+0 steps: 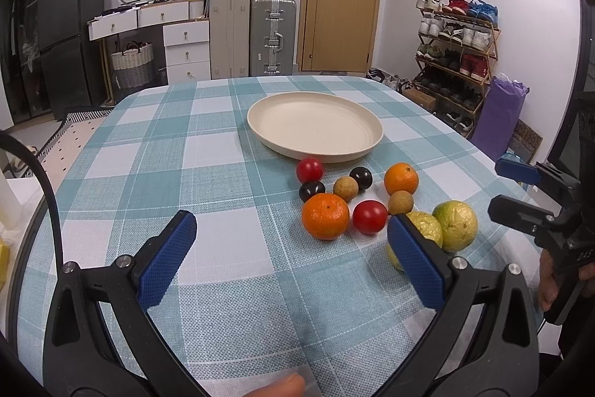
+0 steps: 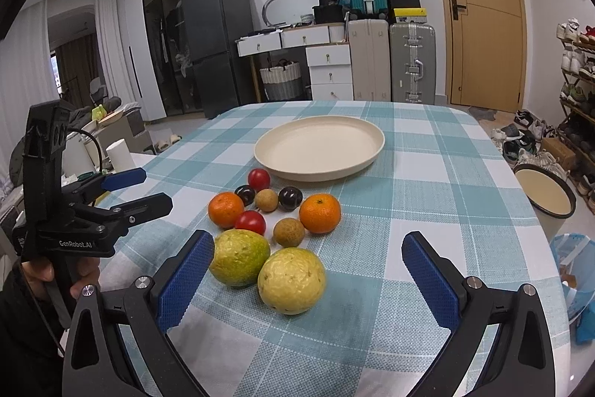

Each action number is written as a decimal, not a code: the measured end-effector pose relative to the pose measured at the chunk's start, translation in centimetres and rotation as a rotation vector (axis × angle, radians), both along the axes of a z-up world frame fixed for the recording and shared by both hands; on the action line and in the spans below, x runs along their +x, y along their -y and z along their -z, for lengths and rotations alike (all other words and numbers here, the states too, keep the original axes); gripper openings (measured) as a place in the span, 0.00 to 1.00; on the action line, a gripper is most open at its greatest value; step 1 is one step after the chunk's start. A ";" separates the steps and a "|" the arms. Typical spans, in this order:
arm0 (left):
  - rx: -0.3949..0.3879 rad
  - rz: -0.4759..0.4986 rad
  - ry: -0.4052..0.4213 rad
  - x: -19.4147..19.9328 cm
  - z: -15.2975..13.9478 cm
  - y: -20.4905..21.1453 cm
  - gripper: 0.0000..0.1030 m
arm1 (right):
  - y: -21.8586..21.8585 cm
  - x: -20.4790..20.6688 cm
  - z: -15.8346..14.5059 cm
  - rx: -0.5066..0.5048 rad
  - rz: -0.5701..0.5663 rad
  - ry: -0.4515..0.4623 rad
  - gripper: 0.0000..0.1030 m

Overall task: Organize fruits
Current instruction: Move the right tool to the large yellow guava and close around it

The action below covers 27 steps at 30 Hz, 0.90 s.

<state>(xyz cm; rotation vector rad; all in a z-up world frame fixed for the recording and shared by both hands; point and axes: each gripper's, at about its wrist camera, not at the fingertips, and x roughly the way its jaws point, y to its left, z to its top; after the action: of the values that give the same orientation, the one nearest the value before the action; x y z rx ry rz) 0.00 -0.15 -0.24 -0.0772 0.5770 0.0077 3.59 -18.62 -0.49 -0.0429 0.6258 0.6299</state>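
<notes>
We hold a black two-finger left gripper (image 1: 292, 250) low over the teal-and-white checked tabletop (image 1: 223, 155), its blue-padded fingers (image 1: 167, 259) spread wide apart and holding nothing. Just right of centre the fruits lie in a loose cluster on the cloth: a glossy red cherry tomato (image 2: 259, 178), two dark purple round plums (image 2: 290, 198), two bright orange mandarins (image 2: 320, 213), two small tan longans (image 2: 289, 231), a second red tomato (image 2: 250, 222), and nearest us two large yellow-green guavas (image 2: 292, 285). Farther right, the right gripper (image 2: 308, 279) hovers with its fingers (image 2: 431, 279) also wide apart, the nearer guava lying between them but untouched.

Beyond the cluster, near it, sits a shallow round cream plate (image 2: 372, 151); it is empty, so no fruit is sorted yet.

The risks, as we judge them: the fruits are round and packed close, so closing on one guava may nudge its neighbour and set others rolling toward the tabletop edge. A hard squeeze could bruise a tomato. The plate's low rim may let fruit roll back out.
</notes>
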 end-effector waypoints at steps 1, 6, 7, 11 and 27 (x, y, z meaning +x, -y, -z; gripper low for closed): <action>0.003 0.003 0.000 0.0 0.0 0.1 1.00 | -0.1 0.1 0.1 -0.007 -0.005 -0.008 1.00; 0.019 0.010 -0.033 0.4 0.3 0.6 1.00 | -0.6 1.1 0.7 -0.034 -0.006 -0.066 1.00; 0.014 0.021 -0.041 0.5 0.3 0.7 1.00 | -0.7 1.3 0.9 -0.048 -0.002 -0.079 1.00; 0.026 0.067 -0.070 0.8 0.4 1.9 1.00 | -1.0 2.0 2.0 -0.089 0.002 -0.160 1.00; 0.033 0.175 -0.160 2.7 1.9 5.2 1.00 | -1.4 3.2 4.1 -0.069 -0.071 -0.300 0.73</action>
<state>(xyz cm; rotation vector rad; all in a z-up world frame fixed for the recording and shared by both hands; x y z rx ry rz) 2.74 -5.32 -2.17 0.0064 0.7415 -0.1473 6.80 -17.22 -4.55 -0.0353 0.9396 0.6890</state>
